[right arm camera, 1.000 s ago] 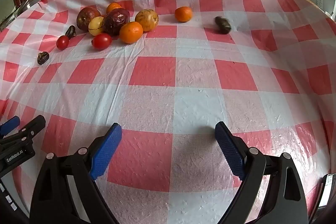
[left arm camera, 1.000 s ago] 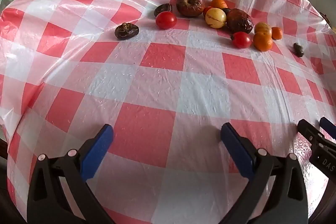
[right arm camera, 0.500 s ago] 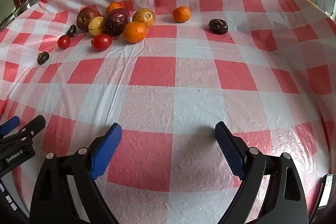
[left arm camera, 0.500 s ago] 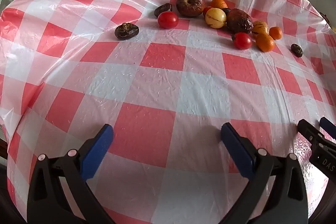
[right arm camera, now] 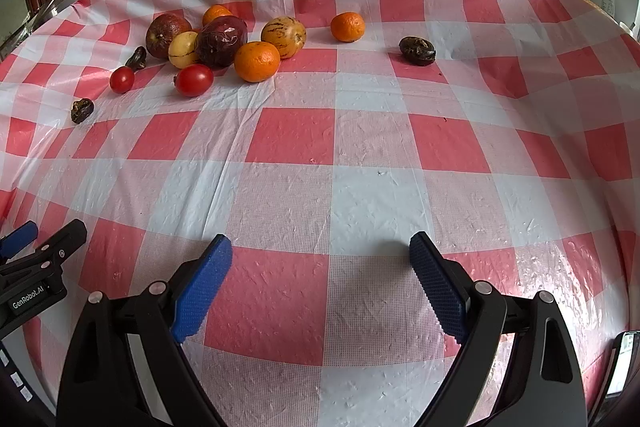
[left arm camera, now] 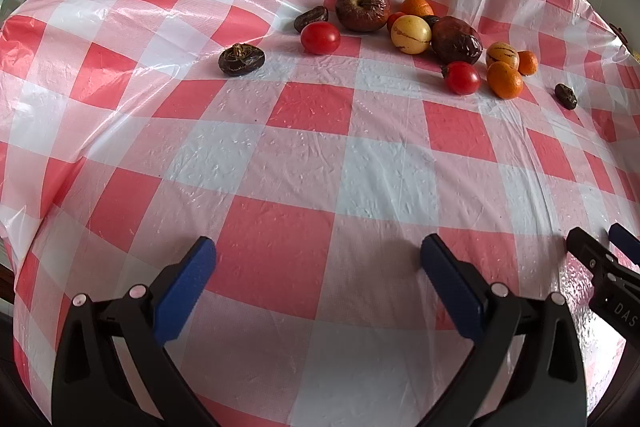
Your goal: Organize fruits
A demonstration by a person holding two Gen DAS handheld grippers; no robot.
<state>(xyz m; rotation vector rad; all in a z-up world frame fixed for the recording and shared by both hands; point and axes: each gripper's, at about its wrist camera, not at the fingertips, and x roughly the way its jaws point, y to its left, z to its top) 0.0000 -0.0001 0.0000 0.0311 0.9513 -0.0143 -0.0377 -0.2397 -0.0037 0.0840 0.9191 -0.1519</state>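
The left hand-held gripper hangs low over the near part of the table, blue pads spread wide with nothing between them. The right hand-held gripper is likewise wide open and empty, just beside it; each shows at the edge of the other's view.

The fruits lie well apart from both, on the far side of the red-and-white checked cloth. A wrinkled brown apple sits at the back, with a pale yellow fruit and a shrivelled dark red one touching just right of it. Two tomatoes lie in front. Oranges and a striped yellow fruit crowd the right end. Dark dried fruits lie around: one alone to the left, one by the apple, one far right.

The right view shows the far-right dried fruit clearly as wrinkled and glossy, and a lone orange apart from the cluster.
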